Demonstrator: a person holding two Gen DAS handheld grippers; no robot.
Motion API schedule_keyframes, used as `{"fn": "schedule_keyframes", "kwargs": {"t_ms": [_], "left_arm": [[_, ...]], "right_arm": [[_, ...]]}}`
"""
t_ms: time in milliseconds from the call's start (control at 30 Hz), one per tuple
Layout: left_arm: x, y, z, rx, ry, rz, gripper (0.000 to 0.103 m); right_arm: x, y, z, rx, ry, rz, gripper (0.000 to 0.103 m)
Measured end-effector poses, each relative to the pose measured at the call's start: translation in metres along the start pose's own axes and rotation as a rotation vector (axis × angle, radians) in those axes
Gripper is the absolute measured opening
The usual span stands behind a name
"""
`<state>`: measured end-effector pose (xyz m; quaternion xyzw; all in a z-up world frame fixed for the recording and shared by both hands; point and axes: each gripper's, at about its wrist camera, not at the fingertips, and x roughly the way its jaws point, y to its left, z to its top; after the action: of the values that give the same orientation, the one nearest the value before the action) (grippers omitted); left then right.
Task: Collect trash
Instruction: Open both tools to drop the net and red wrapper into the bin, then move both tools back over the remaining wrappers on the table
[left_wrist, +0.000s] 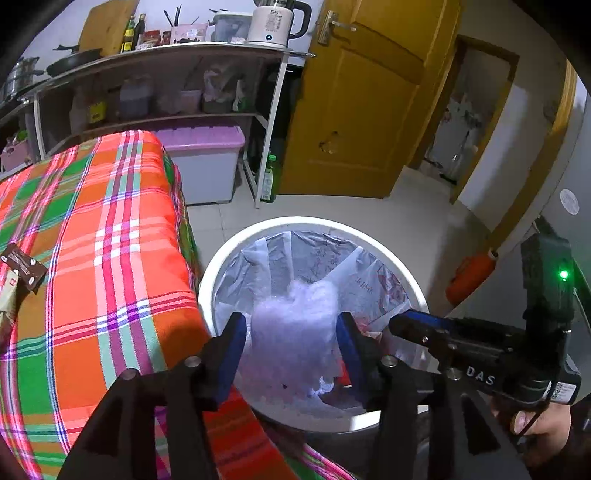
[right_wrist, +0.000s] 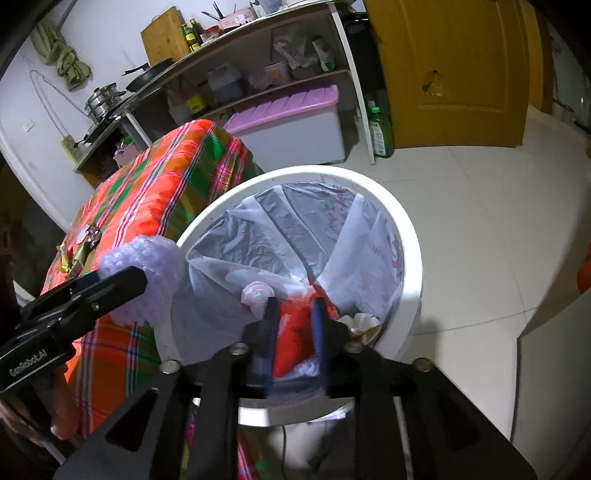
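A white round trash bin lined with a clear plastic bag stands on the floor beside the table; it also shows in the right wrist view. My left gripper is shut on a pale lilac foam wad, held over the bin's near rim; the wad also shows in the right wrist view. My right gripper is shut on a red wrapper over the bin's mouth. In the left wrist view the right gripper reaches in from the right.
The table with an orange plaid cloth is left of the bin. Wrappers lie on its left part. Behind are a metal shelf, a lilac-lidded storage box, a green bottle and a yellow door.
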<state>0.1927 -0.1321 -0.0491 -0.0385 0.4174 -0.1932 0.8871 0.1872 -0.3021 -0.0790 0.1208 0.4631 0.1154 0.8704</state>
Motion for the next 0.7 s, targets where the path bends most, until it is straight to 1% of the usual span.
{"fn": "schedule_keyframes", "kwargs": {"t_ms": [33, 267, 467, 700], "left_arm": [[0.001, 0.001, 0.000, -0.005, 0.002, -0.001, 0.053], [-0.009, 0.002, -0.001, -0.014, -0.025, -0.010, 0.054], [-0.033, 0.002, -0.005, -0.017, -0.076, -0.003, 0.054], [-0.066, 0.005, -0.013, -0.016, -0.145, 0.013, 0.054]], "right_arm": [[-0.002, 0.000, 0.000, -0.002, -0.005, 0.001, 0.034], [-0.016, 0.003, 0.003, 0.001, -0.040, 0.007, 0.034], [-0.035, 0.014, 0.002, -0.014, -0.077, 0.027, 0.034], [-0.054, 0.038, -0.002, -0.055, -0.106, 0.052, 0.034]]}}
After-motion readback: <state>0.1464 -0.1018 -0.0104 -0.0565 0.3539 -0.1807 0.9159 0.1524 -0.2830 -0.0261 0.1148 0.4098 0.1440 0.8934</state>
